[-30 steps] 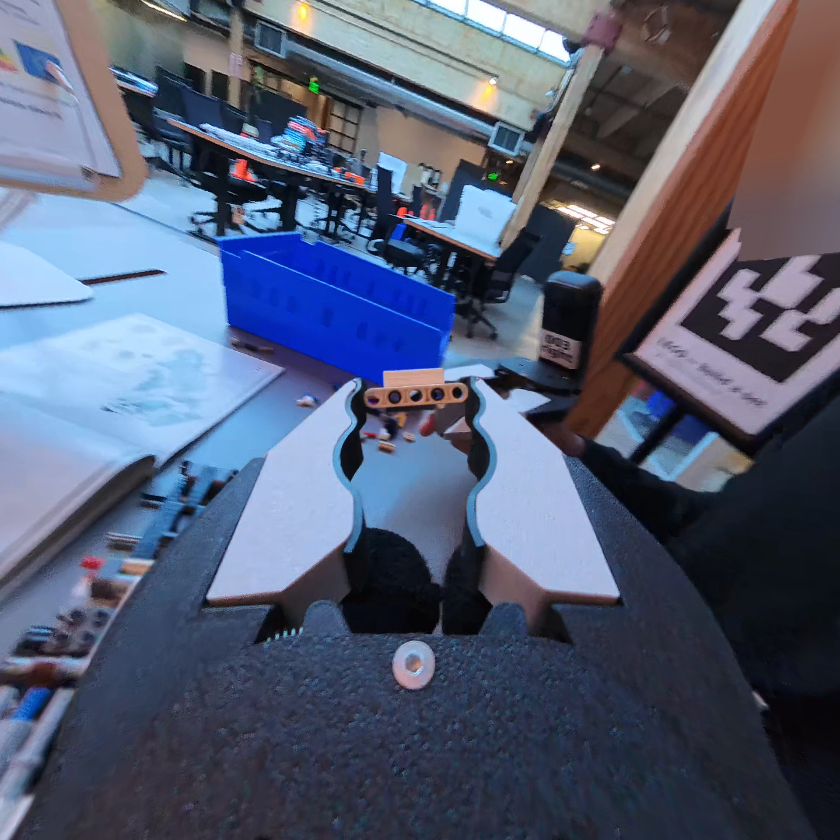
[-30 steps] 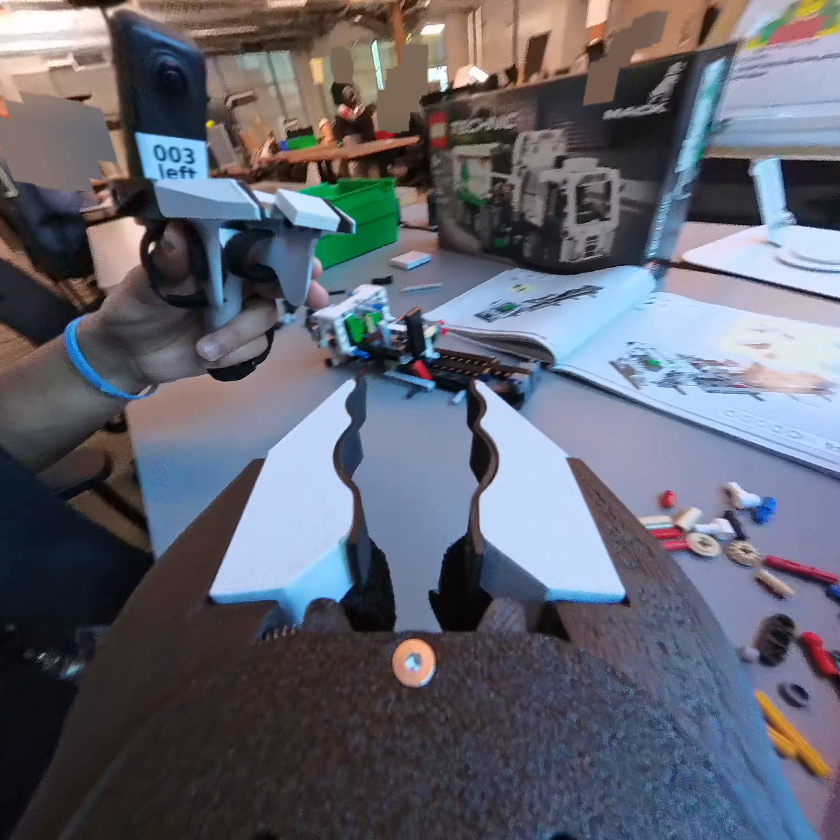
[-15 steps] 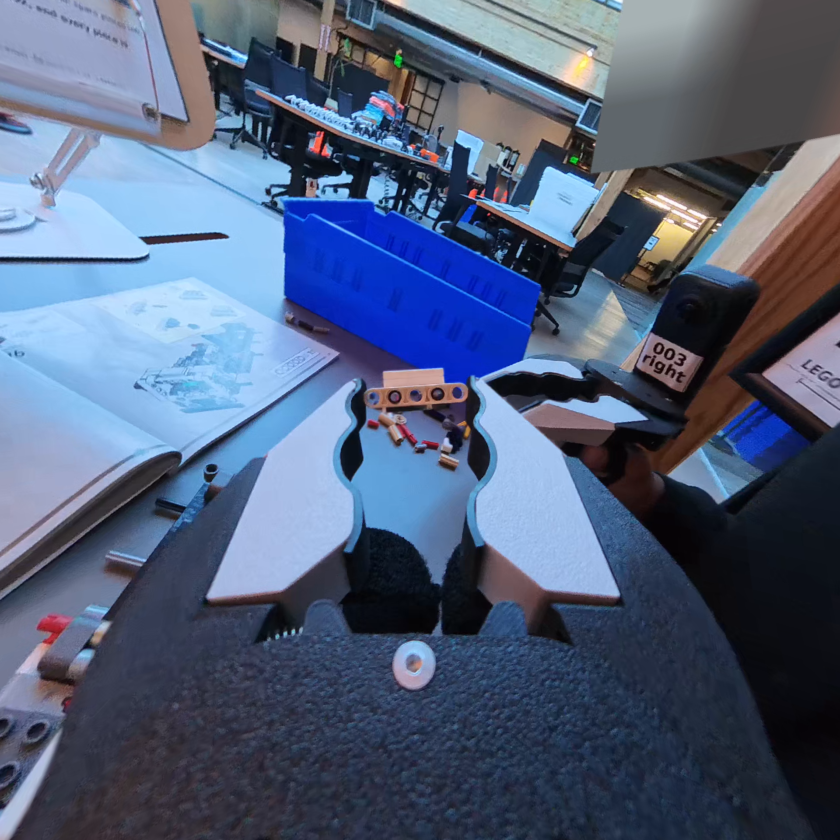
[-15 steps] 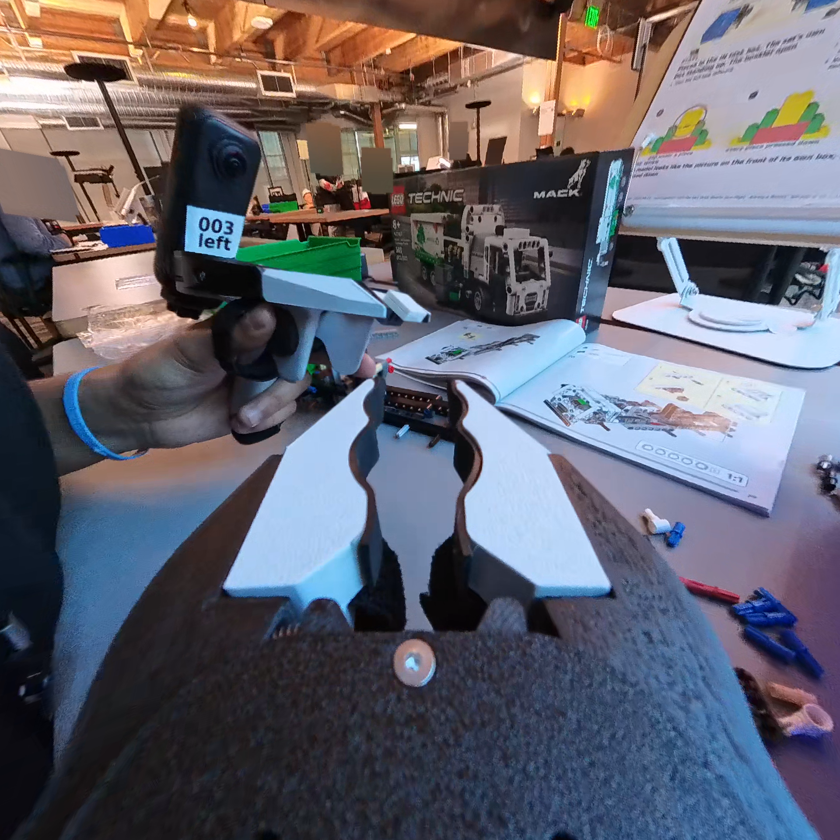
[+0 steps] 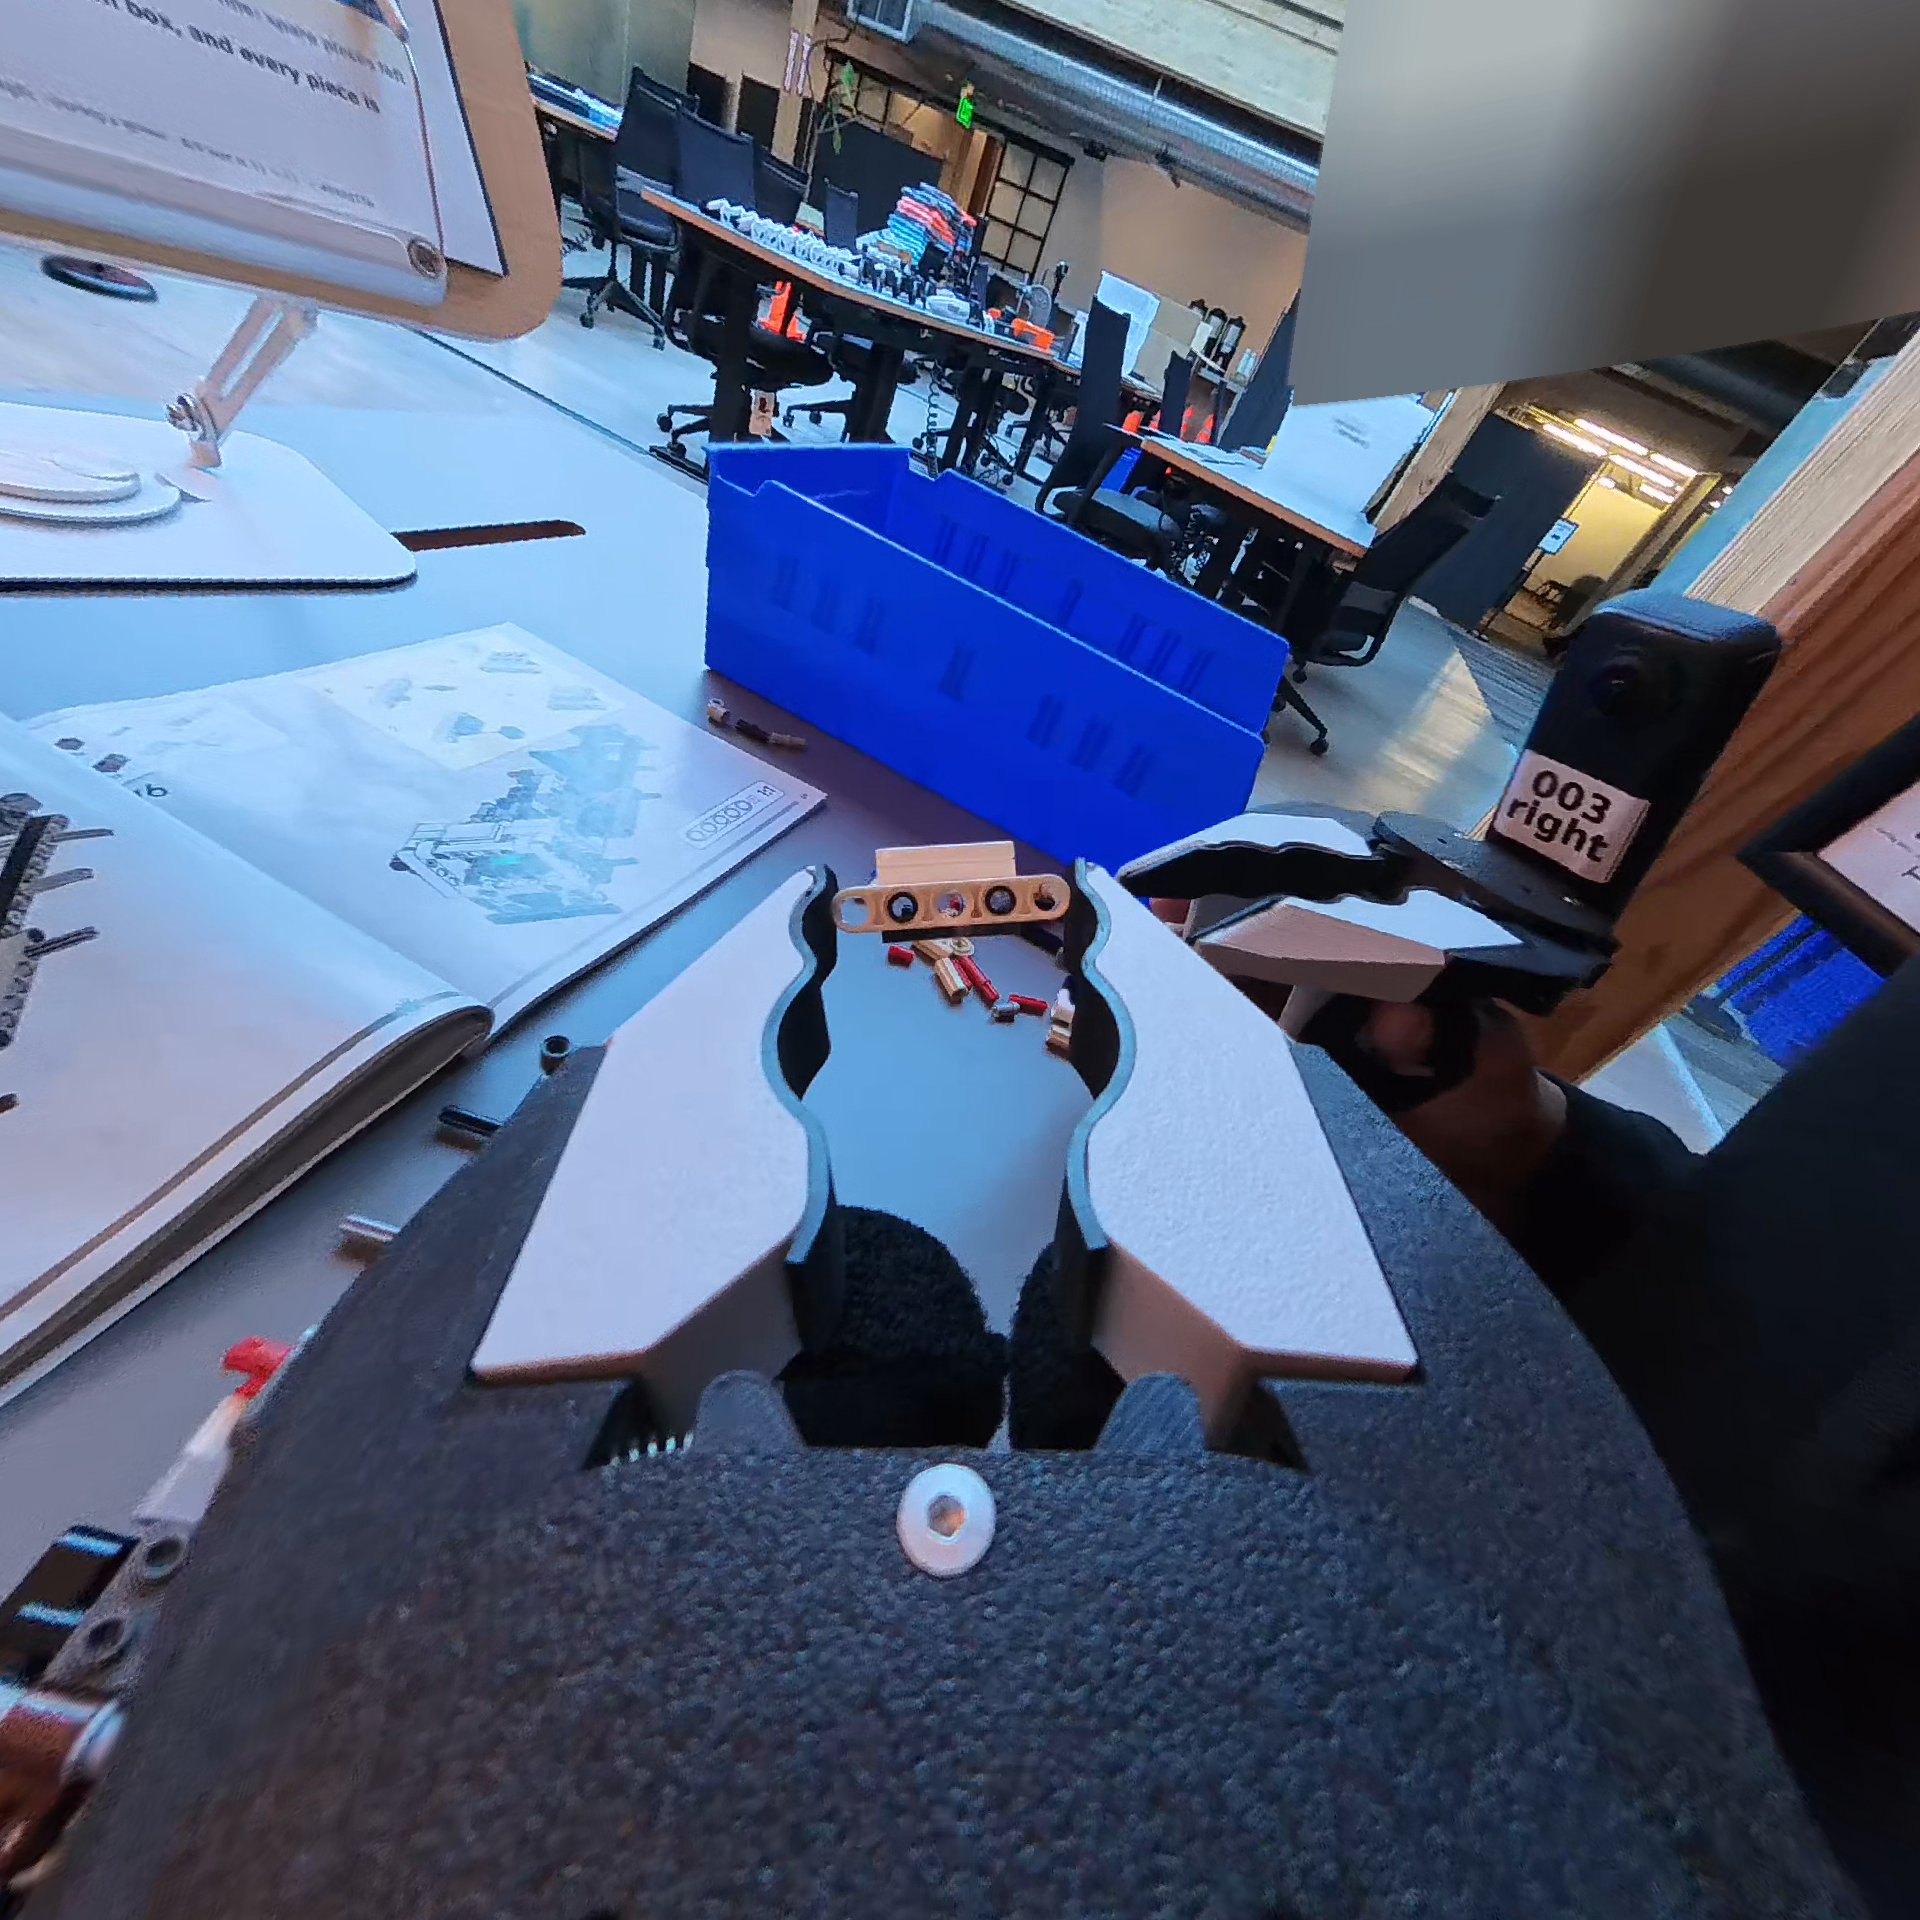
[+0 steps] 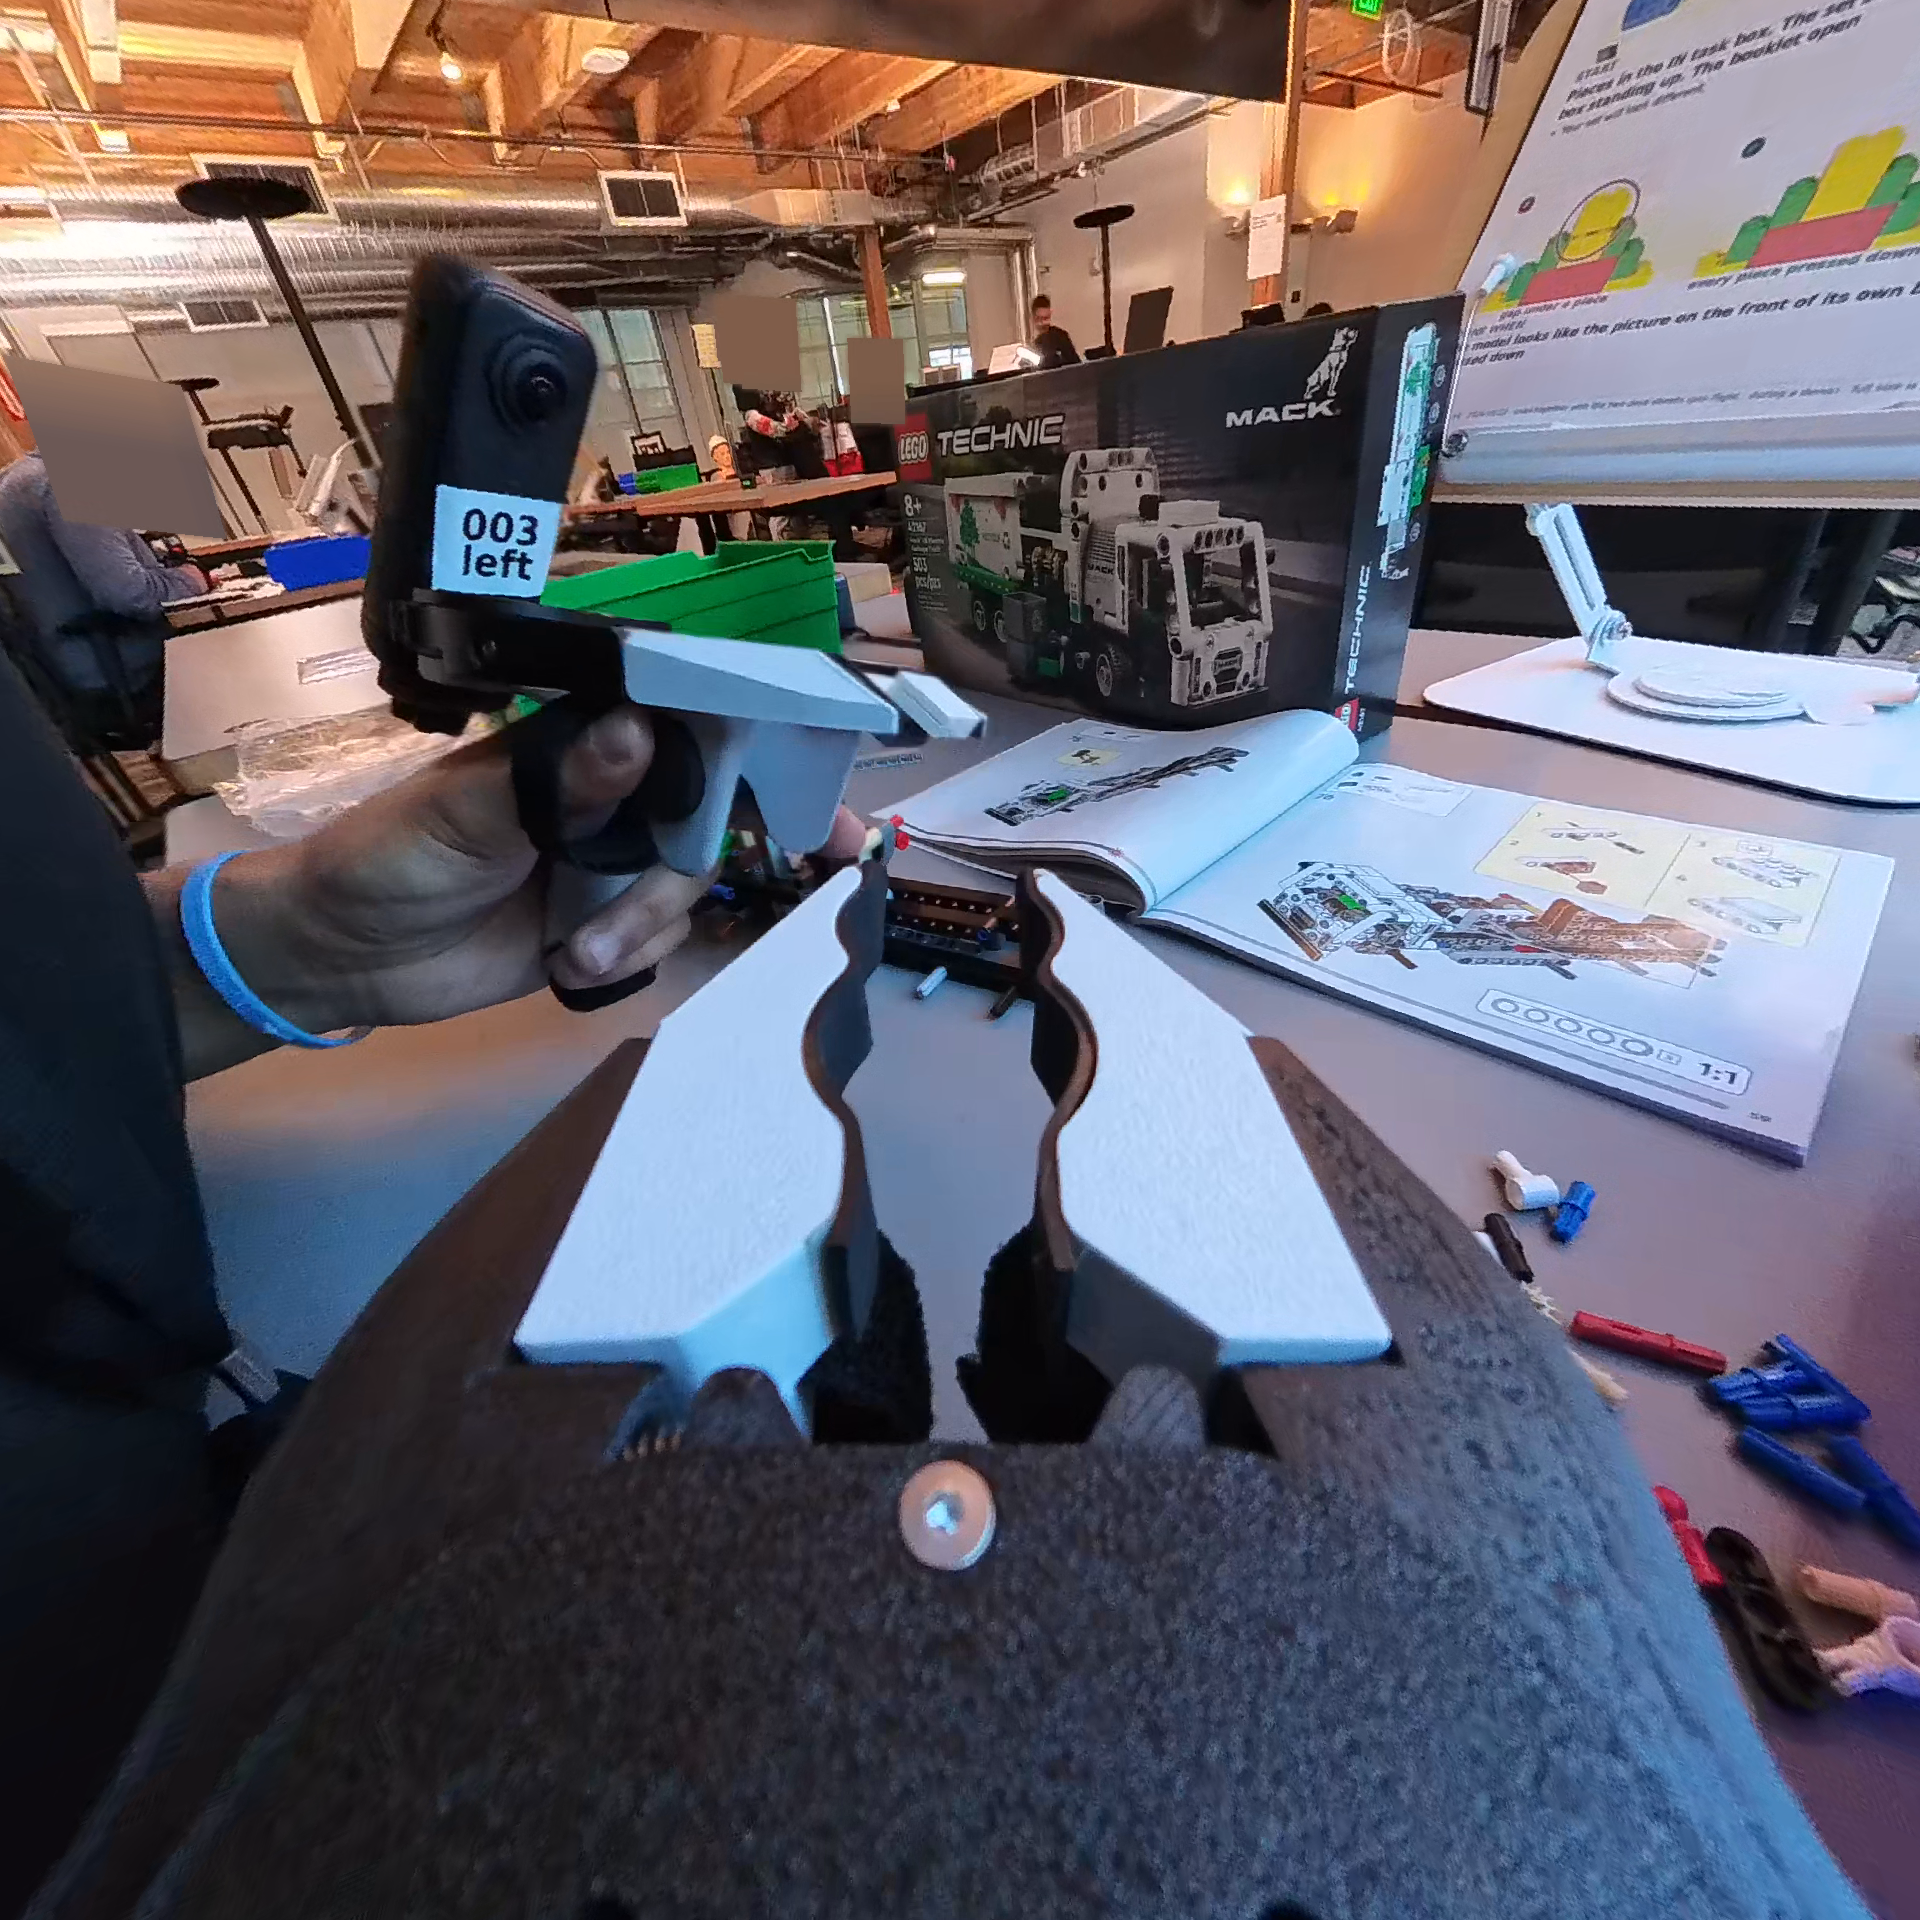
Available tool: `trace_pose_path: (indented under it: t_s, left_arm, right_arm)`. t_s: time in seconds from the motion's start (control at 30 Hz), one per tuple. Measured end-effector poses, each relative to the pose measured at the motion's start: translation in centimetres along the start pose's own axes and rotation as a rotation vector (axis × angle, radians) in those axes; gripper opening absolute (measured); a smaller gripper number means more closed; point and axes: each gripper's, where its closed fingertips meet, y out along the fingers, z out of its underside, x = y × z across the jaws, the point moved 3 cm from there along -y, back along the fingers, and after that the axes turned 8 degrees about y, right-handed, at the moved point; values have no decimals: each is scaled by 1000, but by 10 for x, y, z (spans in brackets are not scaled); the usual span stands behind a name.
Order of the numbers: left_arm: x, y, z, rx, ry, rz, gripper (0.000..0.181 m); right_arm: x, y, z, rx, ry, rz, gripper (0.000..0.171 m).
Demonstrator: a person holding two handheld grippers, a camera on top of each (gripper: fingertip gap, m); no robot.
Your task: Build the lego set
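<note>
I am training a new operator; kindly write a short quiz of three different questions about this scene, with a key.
1. True or false: the left gripper holds a tan beam between its fingers.
2. Which lies nearest the right gripper? A) blue bin B) open instruction booklet C) green bin
3. What colour are the pins clustered on the table in the right wrist view?

Key: 1 true; 2 B; 3 blue.

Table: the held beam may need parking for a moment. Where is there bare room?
Bare table lies left of the right gripper, under the hand with the left gripper. Another strip runs between the booklet and the blue bin. It is crowded around the loose pins and the chassis.
</note>
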Motion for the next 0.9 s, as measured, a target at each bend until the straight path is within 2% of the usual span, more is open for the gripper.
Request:
trace_pose_path:
  t_s: [0.27, 0.57, 0.9]
  left_arm:
    - [-8, -26, -7, -35, 12, -5, 43]
    - [-20, -39, -6, -47, 33, 6, 43]
    - [-22, -75, 9, -33, 53, -100, 43]
  right_arm:
    - [1, 0, 0, 0, -16, 7, 23]
    - [0, -2, 0, -8, -16, 21, 22]
    - [1, -1, 1, 1, -25, 22, 21]
